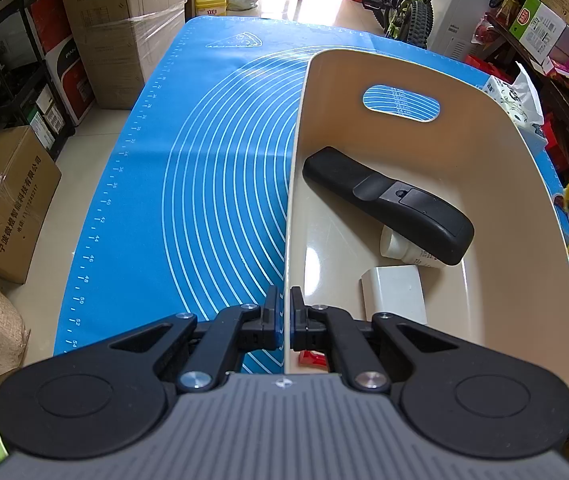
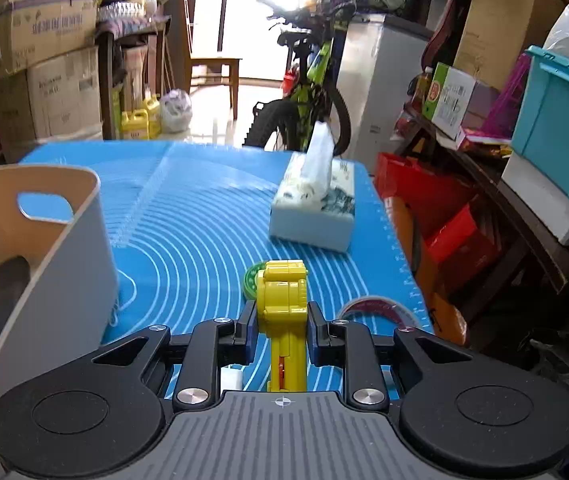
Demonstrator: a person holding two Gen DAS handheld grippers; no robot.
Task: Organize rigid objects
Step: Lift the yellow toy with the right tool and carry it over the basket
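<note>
The sorting looks partly done. The beige bin [image 1: 436, 80] stands on the blue mat [image 1: 212, 160] that covers the table, toward its right side, and already holds several things: one black remote control [image 1: 388, 204] lying slantwise, one white bottle [image 1: 400, 250] partly under the remote, one white block [image 1: 394, 294], and one small red piece [image 1: 312, 358] by the near wall, half hidden so I cannot name it.

The left tongs [image 1: 284, 316] are clenched on the bin's near rim, steadying it. The right tongs [image 2: 282, 320] grip one yellow toy [image 2: 282, 300], lifted clear of the mat just right of the bin; I judge it is bound for the bin next.

Left on the mat: one green round lid-like disc [image 2: 251, 280] behind the toy, one roll of tape [image 2: 380, 308] near the right edge, and one small white item [image 2: 231, 378] below the tongs, mostly hidden. One tissue pack [image 2: 316, 208] sits toward the far right corner; being soft, it probably stays out. So perhaps half remains.
</note>
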